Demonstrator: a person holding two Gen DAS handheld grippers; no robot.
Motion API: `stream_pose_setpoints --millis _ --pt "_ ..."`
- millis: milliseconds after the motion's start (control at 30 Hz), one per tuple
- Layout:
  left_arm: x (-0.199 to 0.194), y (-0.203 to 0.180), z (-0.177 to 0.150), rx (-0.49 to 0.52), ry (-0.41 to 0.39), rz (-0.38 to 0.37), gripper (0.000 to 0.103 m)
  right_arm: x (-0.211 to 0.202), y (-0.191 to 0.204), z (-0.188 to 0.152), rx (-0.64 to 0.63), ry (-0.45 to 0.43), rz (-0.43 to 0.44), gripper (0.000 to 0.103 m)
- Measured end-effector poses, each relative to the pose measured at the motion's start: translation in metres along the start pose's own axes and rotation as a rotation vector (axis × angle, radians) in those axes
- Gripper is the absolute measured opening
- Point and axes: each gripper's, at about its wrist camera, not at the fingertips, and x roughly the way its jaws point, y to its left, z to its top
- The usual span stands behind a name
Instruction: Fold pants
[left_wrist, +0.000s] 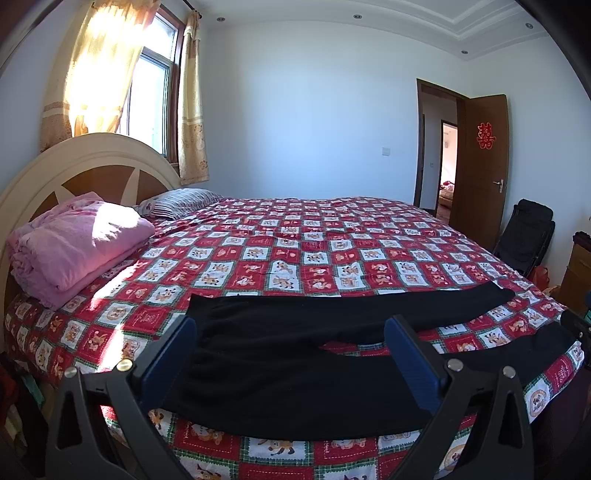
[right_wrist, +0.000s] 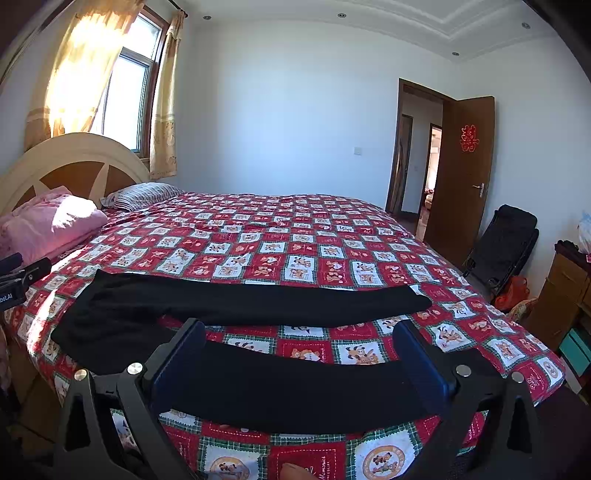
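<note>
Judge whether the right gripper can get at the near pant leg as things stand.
Probably yes. The right gripper is open, and the near pant leg lies flat on the bed straight ahead between its fingers, with nothing in the way.

Soft cloth on the bed, hard plastic on my rig

I see the pants (right_wrist: 236, 301) as matt black, slightly fuzzy cloth on a printed cotton-like bedspread (right_wrist: 317, 236). My left gripper (left_wrist: 290, 354) and right gripper (right_wrist: 299, 360) show matt black plastic arms, blue pads (right_wrist: 177, 363) and shiny metal screws; the headboard (left_wrist: 92, 162) looks like painted, smooth wood.
</note>
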Motion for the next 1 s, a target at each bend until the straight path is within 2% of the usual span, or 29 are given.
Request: stream_pose_setpoints --millis 1000 --pt "0.002 -0.0065 0.0024 0.001 0.004 -0.001 0.103 0.0024 0.0033 -0.0022 -0.009 0.013 0.002 0.102"
